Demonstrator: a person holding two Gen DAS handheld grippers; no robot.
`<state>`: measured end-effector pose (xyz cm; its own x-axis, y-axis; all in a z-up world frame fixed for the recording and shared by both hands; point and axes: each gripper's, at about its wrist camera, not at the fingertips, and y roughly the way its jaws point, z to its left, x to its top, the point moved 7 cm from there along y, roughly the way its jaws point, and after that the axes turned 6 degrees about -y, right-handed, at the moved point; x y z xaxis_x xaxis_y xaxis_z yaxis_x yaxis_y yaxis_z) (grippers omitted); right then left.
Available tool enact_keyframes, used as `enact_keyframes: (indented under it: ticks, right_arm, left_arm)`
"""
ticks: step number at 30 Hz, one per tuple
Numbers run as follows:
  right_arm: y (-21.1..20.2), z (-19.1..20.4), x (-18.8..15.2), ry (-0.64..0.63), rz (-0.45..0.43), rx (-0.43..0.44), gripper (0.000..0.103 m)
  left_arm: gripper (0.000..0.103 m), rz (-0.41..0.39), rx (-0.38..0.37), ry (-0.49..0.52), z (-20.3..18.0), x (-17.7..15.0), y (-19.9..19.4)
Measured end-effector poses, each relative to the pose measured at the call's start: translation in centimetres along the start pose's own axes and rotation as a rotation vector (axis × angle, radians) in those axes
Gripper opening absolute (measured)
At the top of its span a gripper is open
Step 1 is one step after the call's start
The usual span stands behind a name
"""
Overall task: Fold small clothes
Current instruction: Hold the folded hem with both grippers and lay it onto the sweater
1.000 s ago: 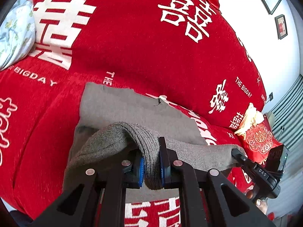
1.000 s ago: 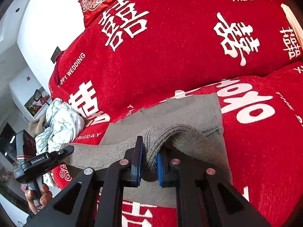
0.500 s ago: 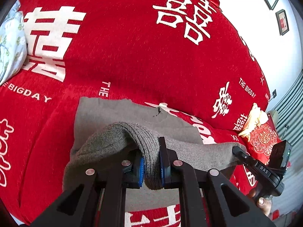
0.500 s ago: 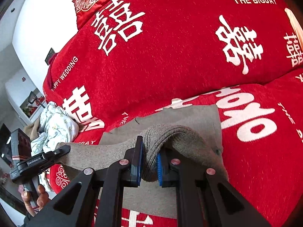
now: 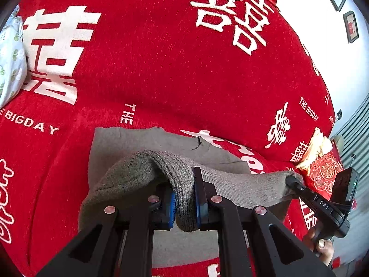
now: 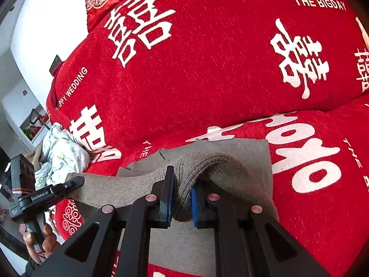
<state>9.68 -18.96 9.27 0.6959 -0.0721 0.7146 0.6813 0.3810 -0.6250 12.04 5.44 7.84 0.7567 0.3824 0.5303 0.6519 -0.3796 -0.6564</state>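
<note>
A grey knitted garment lies on a red sofa cover, its near edge lifted and stretched between both grippers. My left gripper is shut on a bunched fold of that ribbed edge, seen between its blue pads. My right gripper is likewise shut on the other end of the same edge. Each view shows the other gripper at the side: the right one and the left one, both pinching the cloth. The lifted edge hangs over the flat back part of the garment.
The red sofa cover with white lettering rises into a backrest behind the garment. A pale floral cloth is heaped at the left end. A red embroidered cushion sits at the right end. A hand holds the left gripper's handle.
Both grippers have carried the lifted grey edge further toward the backrest, so less of the flat garment shows beyond it. The grip on the cloth is unchanged.
</note>
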Motion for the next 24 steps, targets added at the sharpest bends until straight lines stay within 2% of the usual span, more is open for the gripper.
enact_keyframes:
  ticks: [13,24]
  right_arm:
    - [3.9,-1.4,1.7,0.013,0.034,-0.013,0.014]
    - [9.7,-3.8,1.7,0.054,0.112,-0.044,0.014]
  left_arm:
    - [0.014,0.027,0.012,-0.012,0.6,2.4,3.8]
    - [0.014,0.095,0.055,-0.035,2.7,3.4,9.4]
